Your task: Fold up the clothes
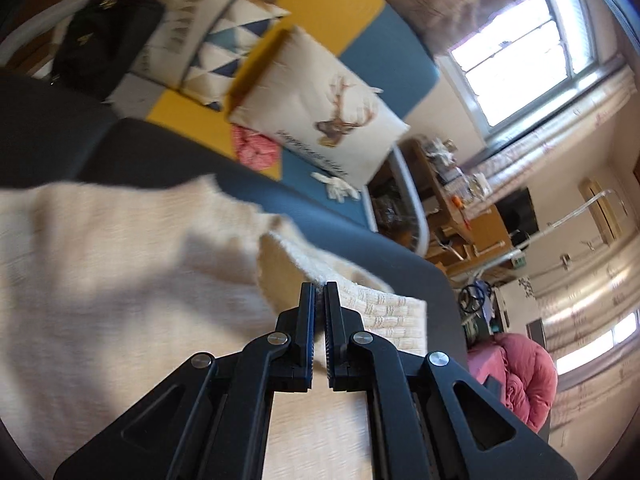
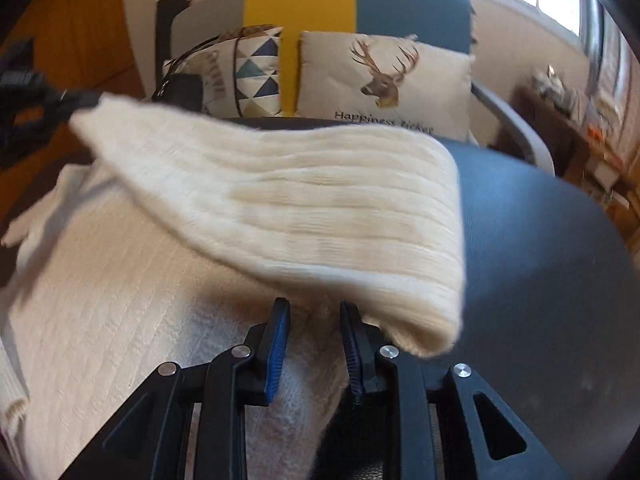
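My left hand-held gripper (image 1: 320, 285) is clamped tight on a corner of the one cream knit sweater (image 2: 280, 200), its two jaws nearly meeting with the ribbed edge pinched between them. My right hand-held gripper (image 2: 314, 308) stands narrower than wide, with a bunch of the same knit gripped between its two blue-lined jaws. The sweater lies on the dark tabletop (image 2: 540, 248), one part of it lifted and doubled over the flat part beneath. Beyond the tabletop stands one sofa (image 2: 400, 4) in yellow and blue panels. I count two cushions on it: a deer cushion (image 2: 384, 80) and a triangle-patterned cushion (image 2: 256, 76) just beside it. A black bag (image 1: 104, 44) sits near the patterned cushion.
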A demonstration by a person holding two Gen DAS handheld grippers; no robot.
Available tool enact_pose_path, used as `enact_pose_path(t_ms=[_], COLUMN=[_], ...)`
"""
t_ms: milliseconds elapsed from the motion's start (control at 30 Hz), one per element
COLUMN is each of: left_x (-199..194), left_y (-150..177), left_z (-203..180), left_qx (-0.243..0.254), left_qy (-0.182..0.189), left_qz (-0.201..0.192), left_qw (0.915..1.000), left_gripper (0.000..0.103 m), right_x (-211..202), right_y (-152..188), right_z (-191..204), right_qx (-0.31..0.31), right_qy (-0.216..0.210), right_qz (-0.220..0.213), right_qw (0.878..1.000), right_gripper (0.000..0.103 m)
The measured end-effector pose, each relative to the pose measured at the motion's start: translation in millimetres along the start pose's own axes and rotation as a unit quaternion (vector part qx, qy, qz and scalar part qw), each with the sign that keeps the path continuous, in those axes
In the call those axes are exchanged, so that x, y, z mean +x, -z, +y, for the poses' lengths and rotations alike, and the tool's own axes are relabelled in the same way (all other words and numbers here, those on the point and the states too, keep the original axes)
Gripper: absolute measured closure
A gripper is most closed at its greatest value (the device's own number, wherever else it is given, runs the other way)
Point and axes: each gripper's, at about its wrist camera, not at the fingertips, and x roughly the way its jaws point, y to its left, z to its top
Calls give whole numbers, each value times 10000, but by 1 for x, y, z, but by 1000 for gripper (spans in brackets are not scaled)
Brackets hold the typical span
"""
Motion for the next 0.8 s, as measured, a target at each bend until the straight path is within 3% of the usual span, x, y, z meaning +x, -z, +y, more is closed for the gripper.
enact_pose_path(t_ms=[200, 400, 700, 800], left_x=[-7, -9, -27, -31], left_y=[21, 38, 36, 40], left_z=[53, 93, 107, 117], left_qx=[-144, -405, -511, -545], left_qy=[-405, -558, -464, -546], left_qz=[107, 119, -444, -446], left_qw=[9990, 9976, 9966, 9960], left_gripper=[100, 100, 100, 100], right_x=[-4, 6, 3, 2], right_y=[9, 2, 5, 8], right_z=[-7, -9, -27, -32], right_qx=[155, 140, 498, 611], right_qy=[17, 24, 73, 68], right_qz=[1, 57, -17, -31], right_qw=[9999, 9999, 9987, 9981], right_gripper=[79, 79, 79, 79])
